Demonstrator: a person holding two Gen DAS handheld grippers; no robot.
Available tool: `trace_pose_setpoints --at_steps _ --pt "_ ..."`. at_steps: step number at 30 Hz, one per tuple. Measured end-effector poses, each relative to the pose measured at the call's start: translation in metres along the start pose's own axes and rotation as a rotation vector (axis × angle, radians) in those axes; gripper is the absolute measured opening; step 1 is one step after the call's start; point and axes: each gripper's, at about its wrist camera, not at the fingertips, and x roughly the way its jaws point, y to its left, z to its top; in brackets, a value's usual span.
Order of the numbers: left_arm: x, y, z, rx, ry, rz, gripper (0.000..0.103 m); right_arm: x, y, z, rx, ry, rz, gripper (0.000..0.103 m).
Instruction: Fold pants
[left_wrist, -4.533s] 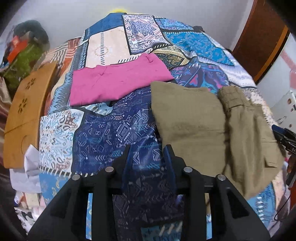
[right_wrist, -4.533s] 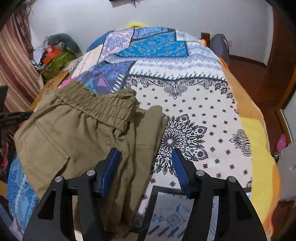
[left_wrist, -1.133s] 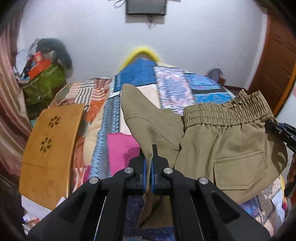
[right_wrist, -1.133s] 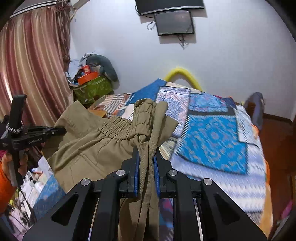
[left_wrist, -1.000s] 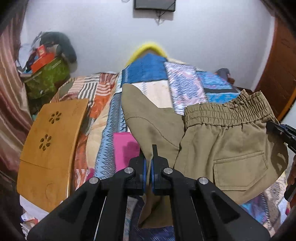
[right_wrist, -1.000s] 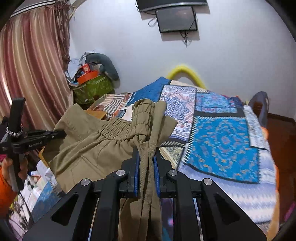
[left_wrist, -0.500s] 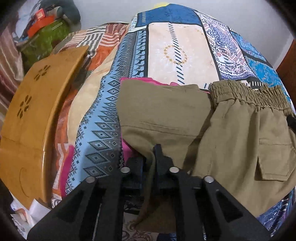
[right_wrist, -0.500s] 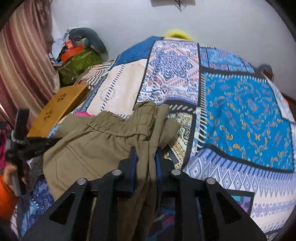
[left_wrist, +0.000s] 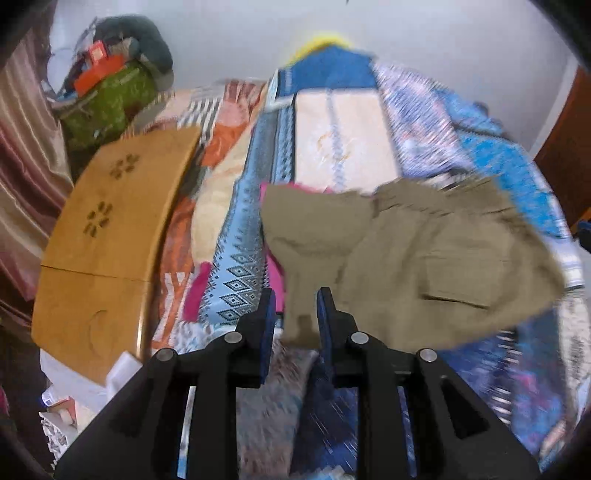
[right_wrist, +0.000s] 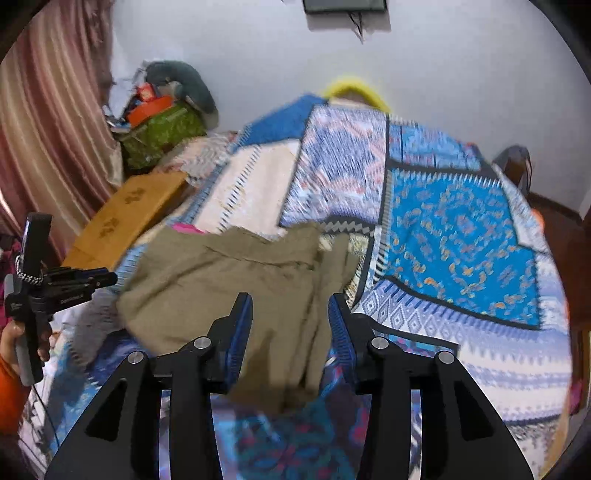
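**Both tools spread over the laid-down pants: watch for snags and the bed's left edge**

Your left tool (left_wrist: 294, 314) has its blue-padded fingers parted, and a narrow tail of the khaki pants (left_wrist: 413, 258) lies in the gap without being pinched. Your right tool (right_wrist: 291, 328) is spread wider, straddling the bunched side of the pants (right_wrist: 236, 288), with cloth between the fingers but no grip on it.

The pants lie on the patchwork bedspread (right_wrist: 461, 229), waistband away from you, cargo pocket up, and they are rumpled, not squared. They partly cover a pink garment (left_wrist: 275, 273) beneath.

The main risk is dragging: if you pull either tool back low, a pad could catch the loose cloth and undo the lay. Your next pinch on the left could also take the pink garment along with the khaki, since the two overlap right at your fingertips. The bunched folds under the right tool may get doubled unevenly if you grab more than one layer.

For room, the bedspread is open to the right and toward the far wall. On the left you are tighter: a wooden board (left_wrist: 110, 236) runs along the bed's side, with clutter beyond it, so work rightward.
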Motion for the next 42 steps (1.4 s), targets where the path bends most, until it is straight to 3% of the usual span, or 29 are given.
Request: trace_pose_setpoints --at_steps 9,14,19,23,25,26,29,33,36,42 --pt "-0.185 -0.040 -0.026 0.072 -0.323 -0.056 0.023 -0.148 0.059 0.001 -0.090 -0.273 0.026 0.039" --pt "-0.277 -0.058 -0.066 0.097 -0.520 -0.095 0.038 -0.225 0.094 -0.016 -0.123 -0.436 0.057 0.039" --pt "-0.335 -0.063 -0.108 0.097 -0.633 -0.146 0.046 -0.273 0.130 -0.044 -0.179 -0.553 0.062 0.039" --pt "-0.358 -0.065 -0.134 0.095 -0.692 -0.141 0.051 -0.288 0.148 -0.067 -0.183 -0.599 0.068 0.039" --pt "-0.365 -0.067 -0.148 0.095 -0.711 -0.140 0.061 -0.289 0.152 -0.075 -0.180 -0.605 0.071 0.039" --pt "-0.367 -0.069 -0.152 0.098 -0.719 -0.136 0.064 -0.288 0.153 -0.078 -0.176 -0.606 0.068 0.043" --pt "-0.371 -0.071 -0.165 0.105 -0.739 -0.119 0.080 -0.287 0.154 -0.084 -0.154 -0.620 0.052 0.069" --pt "-0.375 -0.073 -0.175 0.097 -0.750 -0.102 0.088 -0.291 0.154 -0.089 -0.126 -0.638 0.026 0.088" --pt "-0.376 -0.073 -0.179 0.092 -0.758 -0.093 0.101 -0.292 0.155 -0.091 -0.125 -0.643 0.005 0.103" --pt "-0.376 -0.070 -0.183 0.076 -0.757 -0.104 0.102 -0.294 0.158 -0.097 -0.137 -0.636 -0.021 0.103"
